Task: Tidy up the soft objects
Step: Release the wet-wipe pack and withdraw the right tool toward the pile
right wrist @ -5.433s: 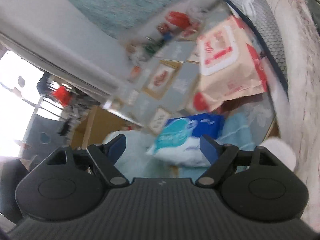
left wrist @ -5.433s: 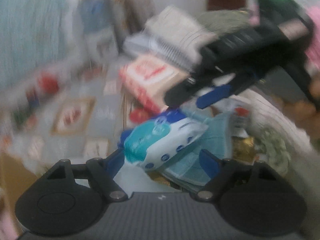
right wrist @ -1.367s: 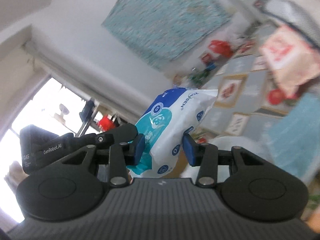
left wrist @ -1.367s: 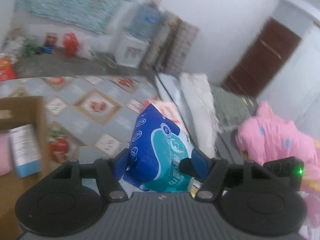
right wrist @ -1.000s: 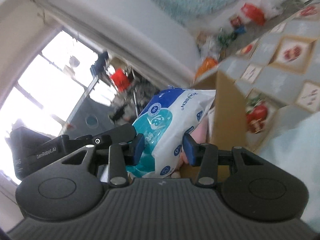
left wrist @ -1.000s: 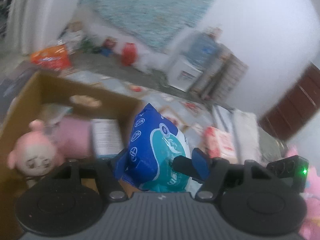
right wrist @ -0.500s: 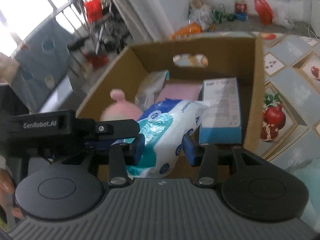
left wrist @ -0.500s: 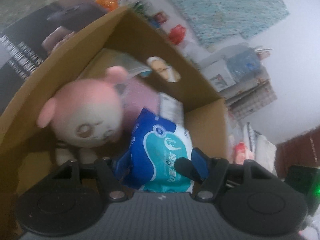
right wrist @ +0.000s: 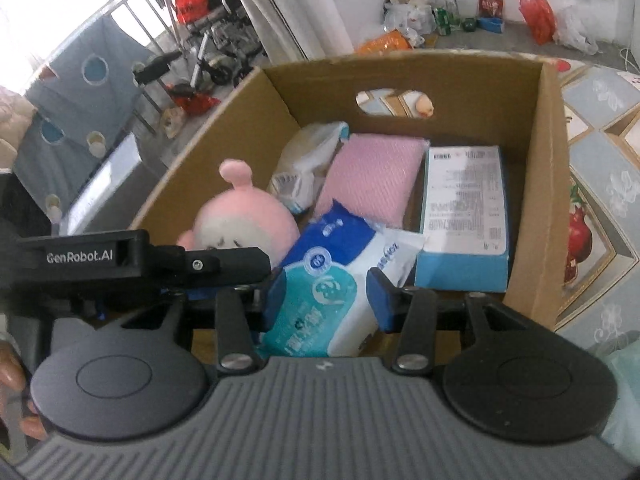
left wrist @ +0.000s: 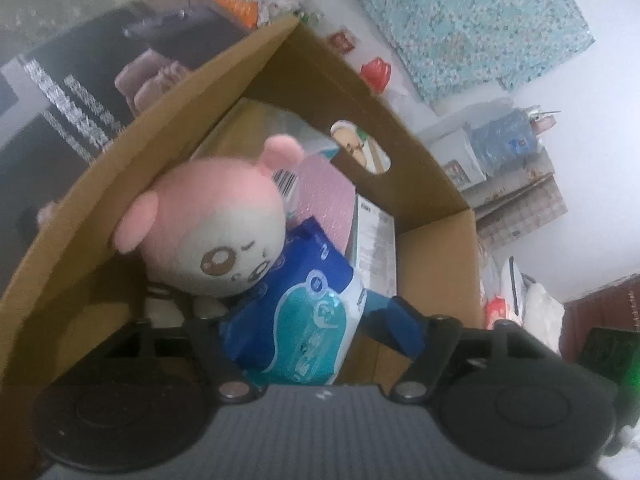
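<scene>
A round plush pink toy [right wrist: 240, 220] leans left in the cardboard box [right wrist: 536, 184]. Beside it sits the glossy wipes pack [right wrist: 332, 280] (crinkly plastic), between both opening hand-held grippers: left hand-held gripper [left wrist: 316, 328] parted wide, right hand-held gripper [right wrist: 326, 292] narrowly, pads barely touching.

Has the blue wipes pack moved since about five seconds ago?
Yes. The wipes pack lay among floor clutter beside the red-and-white pack; now it sits inside the cardboard box, beside the pink plush.
</scene>
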{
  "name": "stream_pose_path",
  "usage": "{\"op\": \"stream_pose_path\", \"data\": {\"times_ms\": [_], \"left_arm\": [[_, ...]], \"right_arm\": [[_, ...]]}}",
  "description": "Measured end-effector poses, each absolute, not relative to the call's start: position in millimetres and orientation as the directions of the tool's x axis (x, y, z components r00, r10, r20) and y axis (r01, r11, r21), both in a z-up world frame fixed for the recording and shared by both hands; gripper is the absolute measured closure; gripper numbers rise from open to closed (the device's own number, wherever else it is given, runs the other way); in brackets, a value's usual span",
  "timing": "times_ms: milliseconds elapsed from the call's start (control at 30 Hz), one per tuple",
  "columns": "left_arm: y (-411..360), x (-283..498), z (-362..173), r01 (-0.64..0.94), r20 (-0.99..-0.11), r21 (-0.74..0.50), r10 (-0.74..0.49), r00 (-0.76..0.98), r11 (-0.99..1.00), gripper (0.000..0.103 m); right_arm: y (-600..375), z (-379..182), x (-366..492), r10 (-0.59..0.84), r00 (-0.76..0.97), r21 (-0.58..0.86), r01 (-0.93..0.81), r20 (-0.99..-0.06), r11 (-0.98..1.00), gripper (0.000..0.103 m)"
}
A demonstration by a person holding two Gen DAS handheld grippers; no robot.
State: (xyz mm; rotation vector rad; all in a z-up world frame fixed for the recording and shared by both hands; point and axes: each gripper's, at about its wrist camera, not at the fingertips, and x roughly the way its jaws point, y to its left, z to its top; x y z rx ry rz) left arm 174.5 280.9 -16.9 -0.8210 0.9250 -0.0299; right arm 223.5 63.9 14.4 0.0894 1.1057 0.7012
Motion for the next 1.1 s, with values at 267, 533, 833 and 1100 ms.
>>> {"op": "stream_pose_path", "data": {"times_ms": [267,533,833,1100], "left_arm": [[239,160,30,-0.184,-0.67,-0.56,-0.311,0.674,0.808,0.013],[146,111,88,0.097,-0.552,-0.369,-0.302,0.777,0.924,0.005],[16,43,89,0.421,-0.395,-0.213,-0.472,0.788,0.882,0.0],[-81,22,44,0.647,-0.491,-0.155,-0.627,0.605,0.746,0.001]], "right_arm": [[-8,70,218,0.701,0.321,0.551,-0.447,-0.637,0.705,0.028],[-153,134,164,0.752,0.468,0.607,-0.45,-0.465,0.655,0.016],[-313,145,80,0.603,0.676,0.593,-0.297,-0.423,0.748,0.01],[-383,101,-2,0.515,0.724,0.64,-0.133,-0.46,0.757,0.01]]}}
